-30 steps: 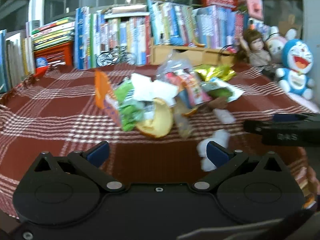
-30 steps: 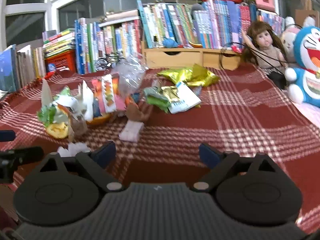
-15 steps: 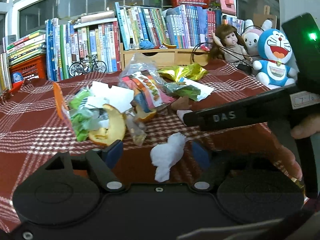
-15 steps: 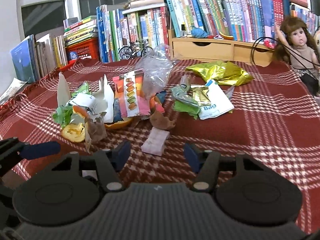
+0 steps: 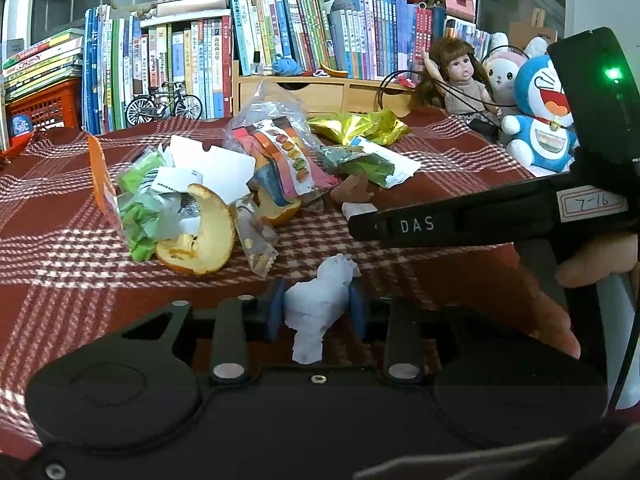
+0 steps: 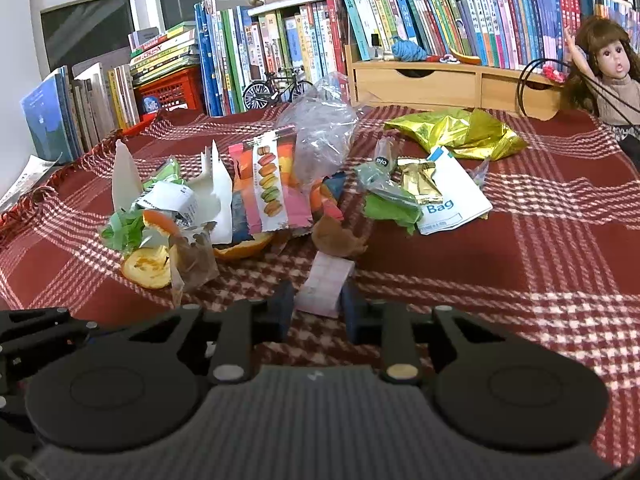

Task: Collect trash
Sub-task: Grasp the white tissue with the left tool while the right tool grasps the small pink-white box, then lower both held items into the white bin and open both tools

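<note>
A heap of trash lies on the red checked cloth: orange peel (image 5: 200,240), a macaron wrapper (image 6: 266,188), green wrappers, a clear plastic bag (image 6: 320,136), a gold foil bag (image 6: 456,132) and a white "Bag" packet (image 6: 448,200). My left gripper (image 5: 316,308) is shut on a crumpled white tissue (image 5: 316,304) near the table's front edge. My right gripper (image 6: 318,304) is shut on a small pink-white paper packet (image 6: 324,284) just in front of the heap. In the left wrist view the right gripper's body (image 5: 480,220) crosses at the right, held by a hand (image 5: 592,264).
Books (image 5: 280,40), a toy bicycle (image 5: 164,104) and a wooden drawer shelf (image 5: 320,88) line the back. A doll (image 5: 456,76) and plush toys (image 5: 540,120) sit at the back right. A red crate (image 6: 172,88) stands at the back left.
Both grippers moved forward and closed: the left onto the white tissue, the right onto the pink-white packet. They stood open a second ago.
</note>
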`<state>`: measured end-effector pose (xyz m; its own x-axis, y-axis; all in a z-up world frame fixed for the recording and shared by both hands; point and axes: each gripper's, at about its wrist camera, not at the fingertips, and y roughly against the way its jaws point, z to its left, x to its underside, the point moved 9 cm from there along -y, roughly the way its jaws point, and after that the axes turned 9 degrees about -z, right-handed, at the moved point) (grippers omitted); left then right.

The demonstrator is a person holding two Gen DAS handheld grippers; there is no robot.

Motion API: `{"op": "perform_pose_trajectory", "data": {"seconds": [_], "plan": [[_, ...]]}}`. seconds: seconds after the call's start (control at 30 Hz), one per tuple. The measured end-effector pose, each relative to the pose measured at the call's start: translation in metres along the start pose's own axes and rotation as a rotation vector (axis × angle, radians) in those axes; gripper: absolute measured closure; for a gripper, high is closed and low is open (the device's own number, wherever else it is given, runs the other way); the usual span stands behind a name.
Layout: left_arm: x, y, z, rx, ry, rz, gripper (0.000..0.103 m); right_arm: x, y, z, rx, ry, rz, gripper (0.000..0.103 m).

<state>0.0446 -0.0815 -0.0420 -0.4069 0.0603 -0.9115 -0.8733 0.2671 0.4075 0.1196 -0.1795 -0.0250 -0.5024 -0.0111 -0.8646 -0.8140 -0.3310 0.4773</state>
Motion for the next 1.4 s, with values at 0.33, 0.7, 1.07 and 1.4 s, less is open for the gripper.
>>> {"op": "perform_pose_trajectory", "data": {"seconds": [0.33, 0.7, 1.07, 1.4], "plan": [[-0.003, 0.02, 0.007, -0.038, -0.007, -0.012, 0.072, 0.004, 0.028, 0.008, 0.011, -0.002, -0.029, 0.072], [0.001, 0.047, 0.019, -0.086, 0.011, -0.014, 0.071, 0.021, 0.067, 0.028, 0.005, -0.005, -0.049, 0.072], [0.023, 0.082, 0.018, -0.09, 0.028, 0.007, 0.071, 0.054, 0.108, 0.054, -0.008, 0.015, -0.061, 0.072], [0.067, 0.106, 0.016, -0.075, 0.011, 0.105, 0.071, 0.099, 0.143, 0.07, -0.048, 0.013, -0.007, 0.072]]}}
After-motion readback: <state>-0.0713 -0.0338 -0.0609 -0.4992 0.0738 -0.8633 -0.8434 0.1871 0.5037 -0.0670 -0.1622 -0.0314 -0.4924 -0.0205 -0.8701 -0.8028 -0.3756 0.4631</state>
